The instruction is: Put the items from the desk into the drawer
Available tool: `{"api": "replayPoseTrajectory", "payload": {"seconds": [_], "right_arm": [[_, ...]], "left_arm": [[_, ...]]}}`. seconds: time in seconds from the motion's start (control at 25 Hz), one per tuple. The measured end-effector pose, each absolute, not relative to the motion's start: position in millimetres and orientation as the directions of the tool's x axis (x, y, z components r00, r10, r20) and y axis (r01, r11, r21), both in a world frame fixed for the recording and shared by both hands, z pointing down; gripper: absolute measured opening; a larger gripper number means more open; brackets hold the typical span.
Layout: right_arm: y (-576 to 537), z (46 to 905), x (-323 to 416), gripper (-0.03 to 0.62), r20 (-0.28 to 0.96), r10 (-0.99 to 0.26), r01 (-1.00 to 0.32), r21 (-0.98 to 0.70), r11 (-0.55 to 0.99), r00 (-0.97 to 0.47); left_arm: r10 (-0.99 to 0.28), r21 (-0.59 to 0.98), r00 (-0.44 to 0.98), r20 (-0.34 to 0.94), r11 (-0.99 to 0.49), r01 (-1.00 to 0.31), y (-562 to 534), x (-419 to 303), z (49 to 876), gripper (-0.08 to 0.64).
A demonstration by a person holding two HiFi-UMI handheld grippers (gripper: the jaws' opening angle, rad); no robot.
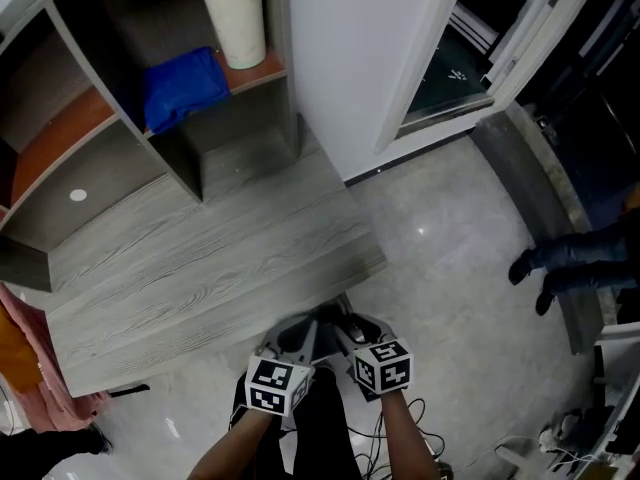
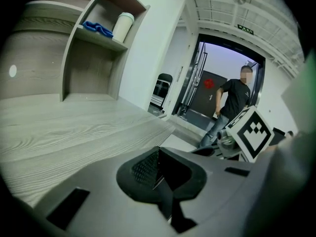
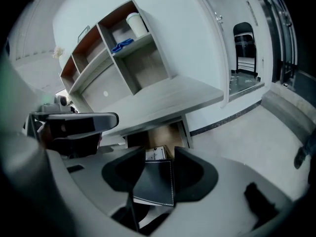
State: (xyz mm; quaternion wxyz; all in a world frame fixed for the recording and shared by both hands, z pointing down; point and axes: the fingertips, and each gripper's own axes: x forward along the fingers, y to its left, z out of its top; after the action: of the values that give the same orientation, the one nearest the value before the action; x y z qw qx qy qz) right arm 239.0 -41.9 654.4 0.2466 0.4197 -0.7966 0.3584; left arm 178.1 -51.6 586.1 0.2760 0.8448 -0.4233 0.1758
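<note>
Head view, from above: the grey wood-grain desk (image 1: 200,258) runs diagonally across the frame, with an open shelf unit (image 1: 172,153) at its far end. On an upper shelf stand a cream cup (image 1: 235,18) with a pale green lid and, just beside it, a crumpled blue cloth (image 1: 180,86). Both grippers sit side by side just off the desk's near edge, marker cubes uppermost.

Right gripper view: only here do the drawer (image 3: 163,135) and the task's thing appear. The drawer shows as a brown opening under the desk top, with a white printed box (image 3: 155,154) inside. The right gripper (image 3: 159,150) pinches a black stitched case (image 3: 155,181) by its two side edges. The case lies flat, broad face up. Its long axis runs along the jaws, and its far end points at the drawer, close to the white box. A pale strip lines its near end.

Left gripper view: the left gripper (image 2: 159,171) has its pads pressed together on nothing, above the desk's near edge. This view alone shows a person (image 2: 232,100) standing in the doorway beyond, and the right gripper's marker cube (image 2: 252,132) close by.
</note>
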Motion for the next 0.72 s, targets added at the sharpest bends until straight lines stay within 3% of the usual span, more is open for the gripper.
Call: {"api": "replayPoseTrajectory", "payload": {"seconds": [0.04,0.16,0.24,0.72], "right_arm": [[-42,647,240,0.179,0.689,-0.514,-0.856,-0.351,0.38,-0.511],[-47,622,246,0.044,0.671,-0.596,-0.896,-0.292,0.334,-0.44],[-51,604,246,0.021,0.649,-0.639,-0.911,-0.275,0.308,-0.412],[-59,463,206,0.011,0.4,-0.848,-0.935,-0.215,0.283,-0.348]], "left_arm": [[-0.616,0.319,0.586,0.526,-0.497,-0.807,-52,178,581,0.009],[-0.611,0.319,0.607,0.508,-0.522,-0.791,-54,178,563,0.009],[-0.613,0.314,0.62,0.49,-0.539,-0.782,-57,178,549,0.009],[-0.666,0.293,0.649,0.367,-0.58,-0.76,-61,159,454,0.009]]}}
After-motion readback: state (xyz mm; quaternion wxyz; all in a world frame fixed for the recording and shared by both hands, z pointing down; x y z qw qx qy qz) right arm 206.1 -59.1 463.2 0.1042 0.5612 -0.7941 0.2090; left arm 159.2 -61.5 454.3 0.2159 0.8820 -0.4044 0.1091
